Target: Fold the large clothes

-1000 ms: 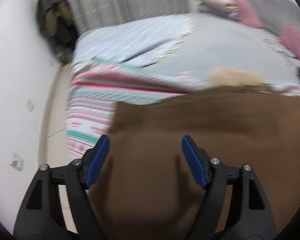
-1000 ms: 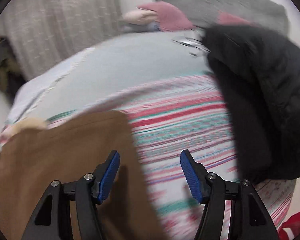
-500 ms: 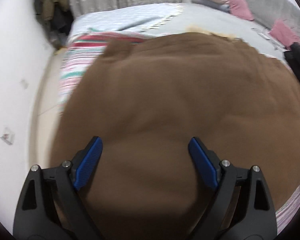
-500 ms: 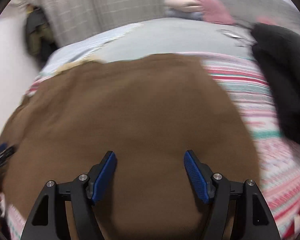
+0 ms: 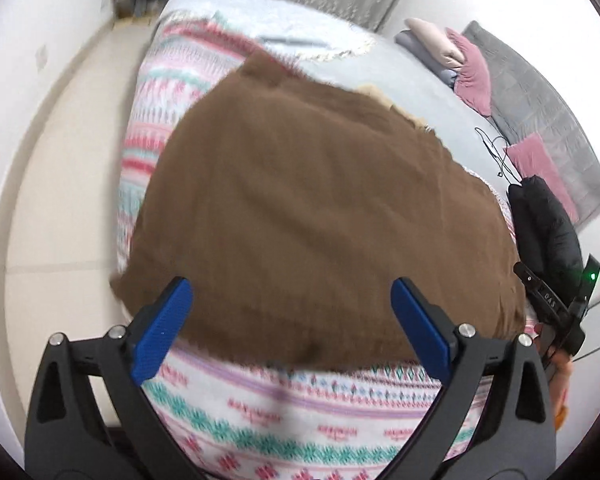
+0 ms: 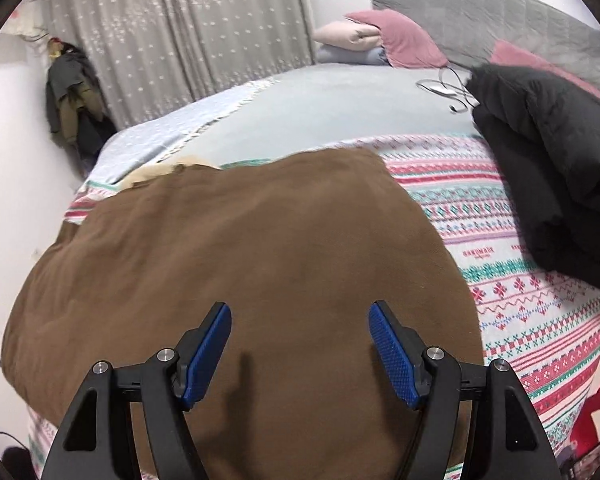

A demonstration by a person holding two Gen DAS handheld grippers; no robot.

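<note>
Left gripper (image 5: 290, 322) opening, right gripper (image 6: 300, 350) apart, empty

The bed (image 6: 340, 112) carries a patterned knit blanket (image 6: 532, 320) across its near end. On it lie a spread brown garment (image 6: 260, 260) and a black puffer jacket (image 6: 556, 168); pillows (image 6: 380, 40) sit at the headboard.
</note>
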